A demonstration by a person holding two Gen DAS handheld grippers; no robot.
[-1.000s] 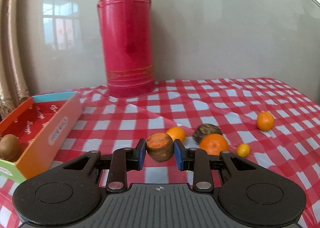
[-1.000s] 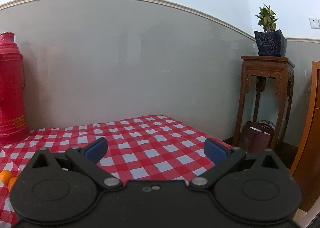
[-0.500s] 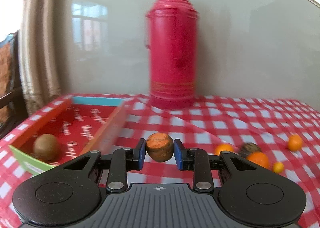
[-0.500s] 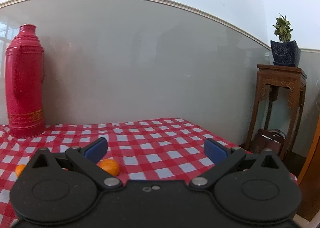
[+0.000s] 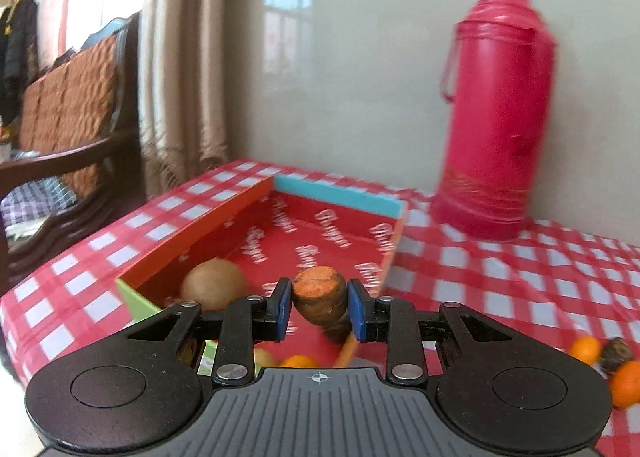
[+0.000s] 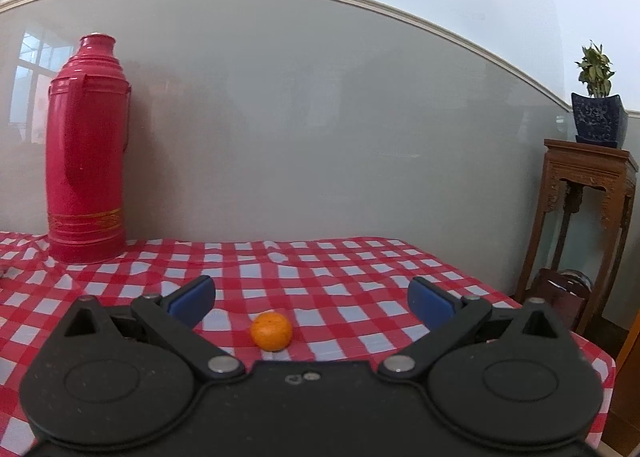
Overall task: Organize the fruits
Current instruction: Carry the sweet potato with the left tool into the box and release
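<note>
Left wrist view: left gripper clenched on 1 brown-orange fruit, held over the red box beside a kiwi; right wrist view: right gripper released, 1 orange on the tablecloth between its fingers.

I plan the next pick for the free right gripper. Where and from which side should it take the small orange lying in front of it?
Take the small orange across its widest middle, coming straight forward and slightly downward. It is round, lies alone on the checked tablecloth, and sits roughly centred between the right gripper's open fingers, so no turning seems needed.
</note>
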